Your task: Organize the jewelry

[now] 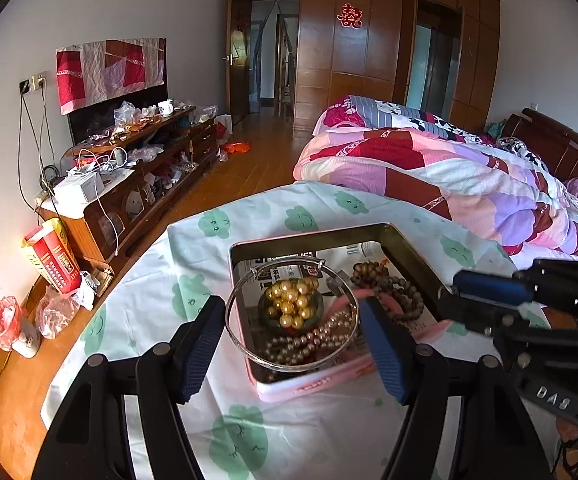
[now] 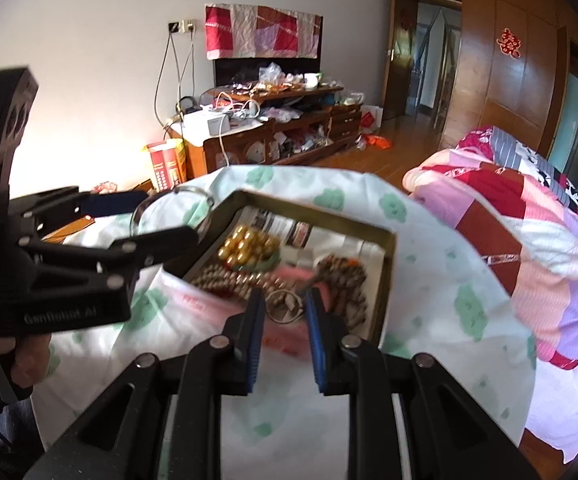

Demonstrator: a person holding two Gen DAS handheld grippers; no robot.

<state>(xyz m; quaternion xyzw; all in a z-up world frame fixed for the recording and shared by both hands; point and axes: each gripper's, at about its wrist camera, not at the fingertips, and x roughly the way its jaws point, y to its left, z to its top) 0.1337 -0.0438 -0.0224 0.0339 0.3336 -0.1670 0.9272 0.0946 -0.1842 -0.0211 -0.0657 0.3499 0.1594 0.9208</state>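
Left gripper point(image 1: 291, 308): jaws wide, clamped across a silver bangle point(image 1: 289, 366), hoop lying flat between the pads.
Right gripper point(image 2: 285, 300): jaws narrow, apparently pinching a small silvery ring point(image 2: 279, 313); blurred.
Just ahead of and below both: open tin point(image 1: 313, 236) of bead strings point(image 1: 293, 300) on the cloth-covered surface point(image 1: 249, 420).
Right jaws are nearer the tin, at its near edge.

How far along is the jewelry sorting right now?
Early, by the look of it. Nothing appears sorted yet: the gold bead bracelet, pearl strand and brown bead string lie jumbled in the tin box. In hand: the left hand-held gripper holds a silver bangle, and the right hand-held gripper has a small silver ring between its fingers. The rest remains.
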